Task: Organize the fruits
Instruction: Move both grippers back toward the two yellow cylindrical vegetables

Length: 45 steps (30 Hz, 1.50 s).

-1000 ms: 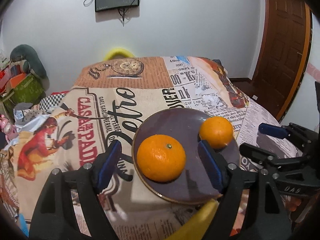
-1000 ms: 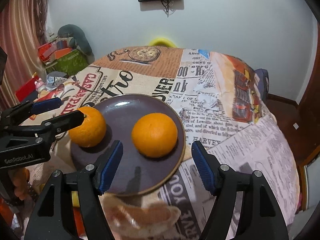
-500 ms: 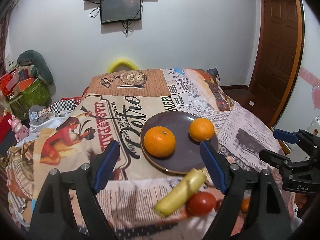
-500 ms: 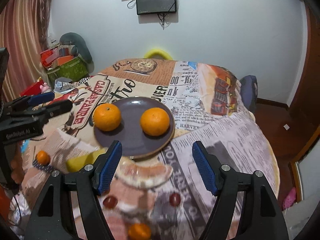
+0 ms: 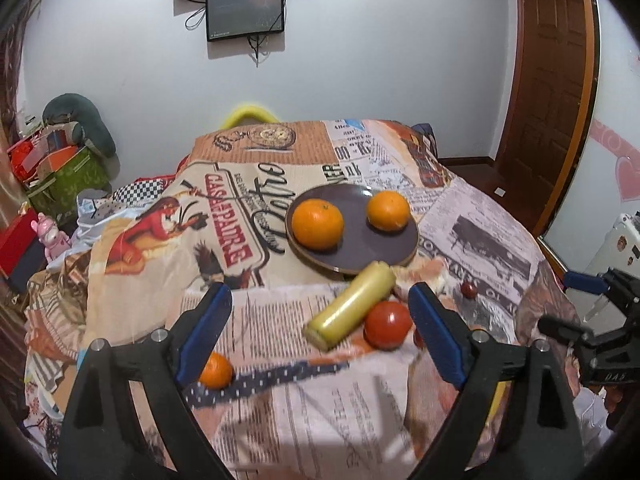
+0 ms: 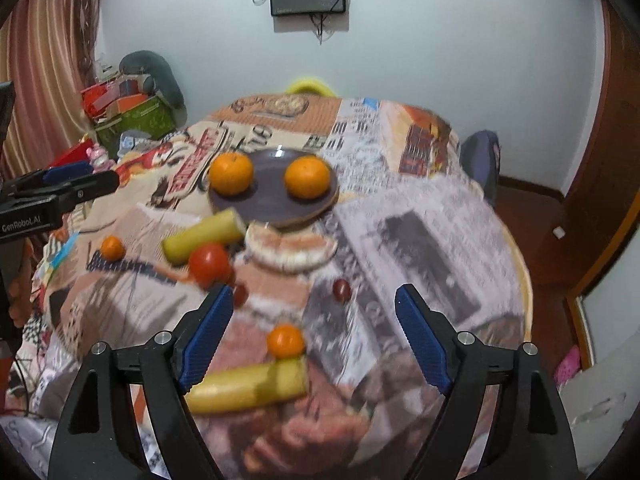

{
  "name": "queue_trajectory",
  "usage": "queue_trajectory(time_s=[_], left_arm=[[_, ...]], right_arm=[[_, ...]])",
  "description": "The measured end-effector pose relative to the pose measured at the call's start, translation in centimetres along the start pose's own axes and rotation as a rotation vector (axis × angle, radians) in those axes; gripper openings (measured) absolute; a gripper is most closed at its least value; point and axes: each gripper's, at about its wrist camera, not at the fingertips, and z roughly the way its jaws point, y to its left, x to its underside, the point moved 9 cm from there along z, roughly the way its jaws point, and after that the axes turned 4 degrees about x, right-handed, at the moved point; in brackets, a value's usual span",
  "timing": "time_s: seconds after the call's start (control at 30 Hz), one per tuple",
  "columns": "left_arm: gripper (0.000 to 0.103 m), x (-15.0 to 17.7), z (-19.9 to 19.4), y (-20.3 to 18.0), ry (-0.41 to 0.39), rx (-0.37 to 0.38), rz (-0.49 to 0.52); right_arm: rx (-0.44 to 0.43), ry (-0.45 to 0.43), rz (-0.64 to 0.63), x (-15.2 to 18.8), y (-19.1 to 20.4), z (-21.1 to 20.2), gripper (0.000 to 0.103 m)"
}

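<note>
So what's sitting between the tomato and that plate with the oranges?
A yellow banana piece lies slantwise between the tomato and the plate, its far end at the plate's near rim. The left wrist view shows it clearest.

Printed cloth tablecloth (image 5: 280,400), matt and creased. Glazed dark plate (image 5: 384,240), smooth, with a faint sheen. Dimpled, softly glossy skin on two oranges (image 5: 317,223). Taut shiny skin on tomato (image 5: 387,325). Waxy smooth peel on banana piece (image 5: 352,305). Matt black plastic on left gripper (image 5: 320,336) and right gripper (image 6: 312,344), ribbed blue rubbery pads (image 5: 205,332), small bright metal screws. Varnished wooden door (image 5: 552,80); matt painted wall (image 5: 400,60).
</note>
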Motion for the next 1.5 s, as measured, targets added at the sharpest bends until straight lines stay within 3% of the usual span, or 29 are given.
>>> queue_trajectory(time_s=[0.33, 0.57, 0.7, 1.5], left_arm=[[0.091, 3.4, -0.1, 1.0, 0.062, -0.004, -0.028], [0.091, 5.2, 1.0, 1.8, 0.105, -0.002, -0.062], [0.091, 5.7, 1.9, 1.8, 0.123, 0.002, -0.064], [0.091, 5.7, 10.6, 1.2, 0.229, 0.013, 0.04]], right_arm=[[-0.094, 0.122, -0.031, 4.7, 4.5, 1.7, 0.083], [-0.102, 0.185, -0.099, 6.9, 6.7, 3.6, 0.084], [-0.093, 0.2, -0.089, 7.4, 5.8, 4.1, 0.087], [-0.029, 0.23, 0.004, 7.6, -1.0, 4.9, 0.085]])
